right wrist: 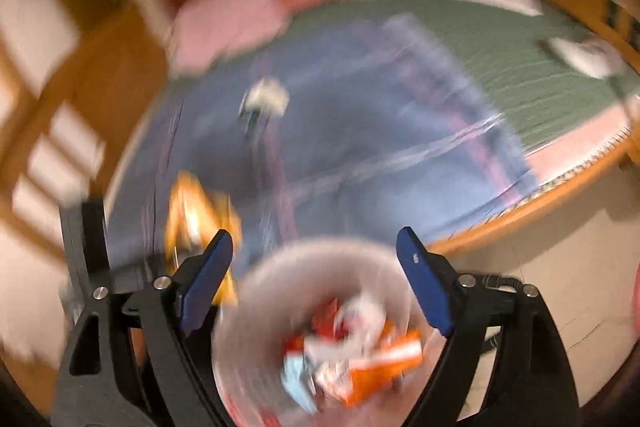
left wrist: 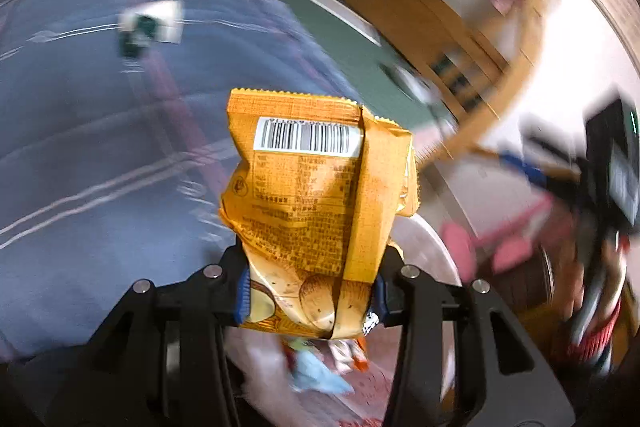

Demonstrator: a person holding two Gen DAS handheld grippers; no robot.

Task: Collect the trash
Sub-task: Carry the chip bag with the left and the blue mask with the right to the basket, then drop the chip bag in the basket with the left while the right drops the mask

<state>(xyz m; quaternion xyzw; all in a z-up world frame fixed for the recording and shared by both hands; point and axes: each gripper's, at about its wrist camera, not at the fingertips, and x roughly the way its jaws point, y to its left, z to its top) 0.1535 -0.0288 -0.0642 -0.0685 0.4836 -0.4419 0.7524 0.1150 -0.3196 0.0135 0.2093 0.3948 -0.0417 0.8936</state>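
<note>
The left gripper point(left wrist: 310, 291) is clamped on an orange snack bag point(left wrist: 316, 211), its blue pads point(left wrist: 243, 293) pressing the crumpled lower end from both sides while the bag stands up between the fingers, barcode side toward the camera and serrated top edge uppermost. Below and behind the bag, the left view shows the rim of a pale bin point(left wrist: 432, 247) with wrappers point(left wrist: 320, 367) in it. The right gripper point(right wrist: 316, 255) stands wide apart with nothing between its pads point(right wrist: 426, 287); it hangs over the same bin point(right wrist: 256, 283), whose round mouth lies between and below the fingers. Inside are blurred wrappers point(right wrist: 360, 359), orange, red, white and pale blue. To the left in the right view, just beyond the left pad, the orange bag point(right wrist: 188, 211) shows as a smear, with the black frame of the other gripper beside it. Behind both lies a blue blanket point(left wrist: 100, 155) on a bed, with a small white and dark scrap point(left wrist: 150, 25) still lying on it, well apart from the bin. The right view is strongly blurred.
</note>
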